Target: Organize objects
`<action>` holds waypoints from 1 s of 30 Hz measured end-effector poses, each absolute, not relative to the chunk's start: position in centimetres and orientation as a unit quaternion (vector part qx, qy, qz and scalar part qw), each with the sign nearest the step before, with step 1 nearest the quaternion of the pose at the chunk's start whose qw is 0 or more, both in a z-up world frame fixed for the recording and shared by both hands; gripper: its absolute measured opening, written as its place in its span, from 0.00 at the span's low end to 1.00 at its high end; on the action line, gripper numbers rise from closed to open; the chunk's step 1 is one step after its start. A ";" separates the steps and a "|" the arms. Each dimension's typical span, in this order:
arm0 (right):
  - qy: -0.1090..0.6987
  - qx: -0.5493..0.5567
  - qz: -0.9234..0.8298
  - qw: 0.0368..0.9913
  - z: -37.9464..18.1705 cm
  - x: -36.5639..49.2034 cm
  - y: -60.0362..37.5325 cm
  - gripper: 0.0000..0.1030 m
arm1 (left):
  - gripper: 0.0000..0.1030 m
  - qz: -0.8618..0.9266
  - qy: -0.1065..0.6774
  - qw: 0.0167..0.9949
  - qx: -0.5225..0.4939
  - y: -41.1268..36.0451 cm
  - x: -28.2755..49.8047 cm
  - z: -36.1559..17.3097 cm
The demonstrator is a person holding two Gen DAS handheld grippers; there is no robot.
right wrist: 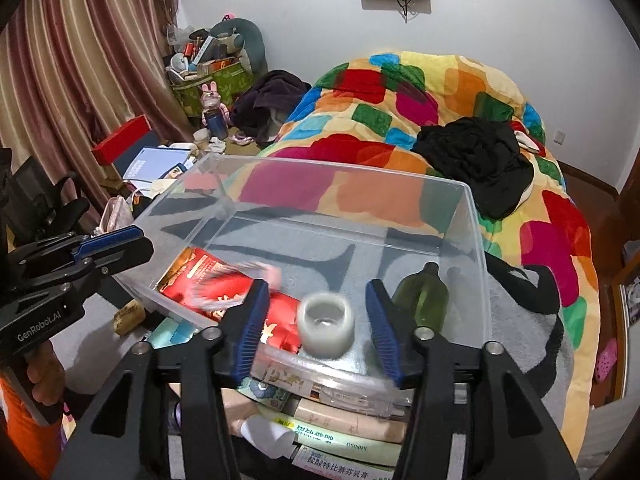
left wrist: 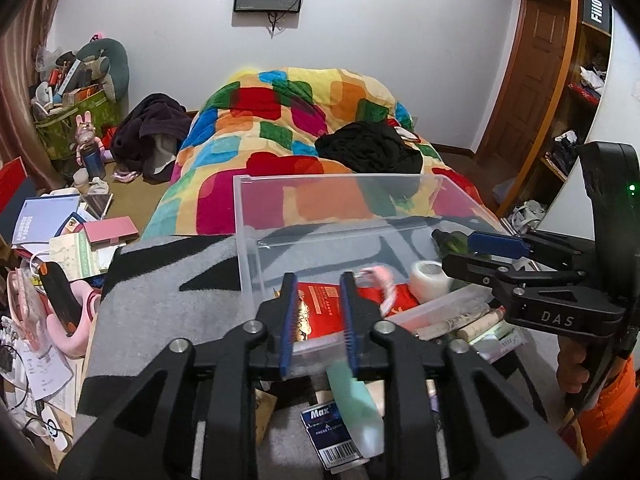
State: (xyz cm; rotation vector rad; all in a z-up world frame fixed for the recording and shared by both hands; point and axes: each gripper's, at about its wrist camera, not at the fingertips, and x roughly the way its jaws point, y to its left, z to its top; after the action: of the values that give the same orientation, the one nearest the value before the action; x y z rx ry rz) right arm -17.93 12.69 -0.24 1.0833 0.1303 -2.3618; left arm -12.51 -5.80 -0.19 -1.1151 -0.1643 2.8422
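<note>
The clear plastic box is sitting on a grey blanket at the foot of the bed. Inside the box a roll of tape, a green bottle and a red packet are lying. The right hand-held gripper is standing apart around the tape, blurred. The left hand-held gripper is also standing apart, over the box's near wall.

clear plastic bin | red packet with gold print | translucent whitish tape roll | dark green bottle | grey blanket with black streaks | quilt in red, orange, yellow, green, blue, magenta patches | black garment | black grippers with blue finger pads | brown-pink striped curtain
</note>
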 end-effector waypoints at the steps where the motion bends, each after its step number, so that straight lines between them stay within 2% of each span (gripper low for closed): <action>1: 0.049 0.400 -0.875 0.268 -0.1 -17.7 12.7 0.47 | 0.27 0.929 -0.053 0.043 -0.363 -5.7 -12.4 -0.1; 5: 0.048 0.392 -0.876 0.277 0.6 -16.7 13.1 0.48 | 0.41 0.932 -0.050 0.045 -0.355 -5.6 -11.7 0.6; 6: 0.048 0.390 -0.877 0.278 0.8 -16.5 13.2 0.49 | 0.47 0.934 -0.050 0.045 -0.352 -5.5 -11.4 0.9; 10: 0.053 0.375 -0.882 0.281 1.6 -15.3 14.1 0.55 | 0.59 0.938 -0.046 0.044 -0.342 -5.7 -10.4 1.7; 15: 0.071 0.370 -0.884 0.276 1.7 -13.7 15.6 0.56 | 0.77 0.938 -0.041 0.033 -0.341 -6.5 -9.1 2.0; 18: 0.082 0.376 -0.883 0.268 1.0 -12.8 16.7 0.56 | 0.81 0.936 -0.041 0.024 -0.349 -7.2 -8.4 1.5; 30: 0.115 0.422 -0.858 0.268 -3.8 -9.7 18.6 0.56 | 0.81 0.900 -0.029 -0.008 -0.436 -9.7 -7.3 -4.4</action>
State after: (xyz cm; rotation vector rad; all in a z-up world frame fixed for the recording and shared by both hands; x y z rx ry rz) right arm -9.68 18.63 -3.85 1.1386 0.3114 -2.3163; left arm -7.30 -9.74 -4.43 -1.3757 -0.0924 2.8406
